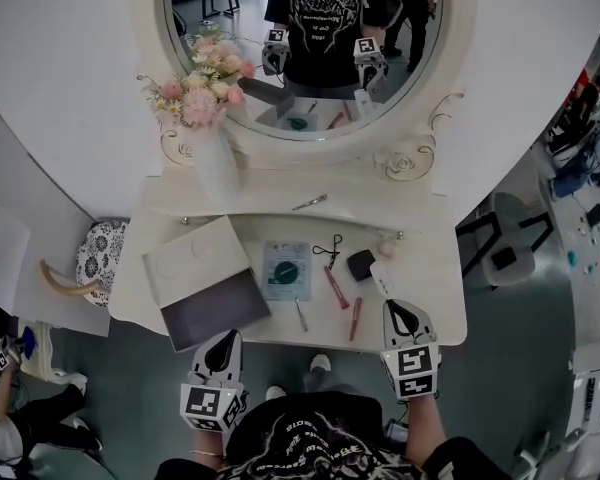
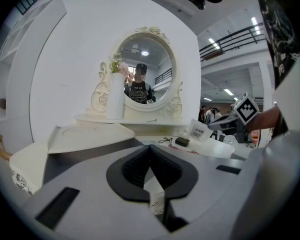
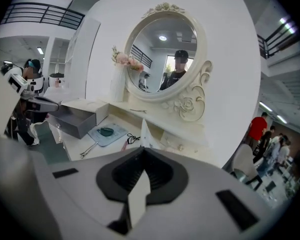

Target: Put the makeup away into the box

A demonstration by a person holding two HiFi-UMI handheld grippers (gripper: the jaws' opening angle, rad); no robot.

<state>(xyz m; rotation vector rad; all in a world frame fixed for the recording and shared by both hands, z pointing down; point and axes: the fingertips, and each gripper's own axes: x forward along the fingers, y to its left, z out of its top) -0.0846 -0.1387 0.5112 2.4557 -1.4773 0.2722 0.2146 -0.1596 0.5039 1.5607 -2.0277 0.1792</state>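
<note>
Well, the box sits open at centre-left on the counter, its dark inside looking bare. Red pencils lie right of it. Right tool pinches a white packet, print unreadable; left tool closed, jaws together.

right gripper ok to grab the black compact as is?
Probably not yet. The path looks free: the compact lies uncovered just ahead of the right gripper. But that gripper is shut on a white packet, so it would likely have to drop that first.
</note>
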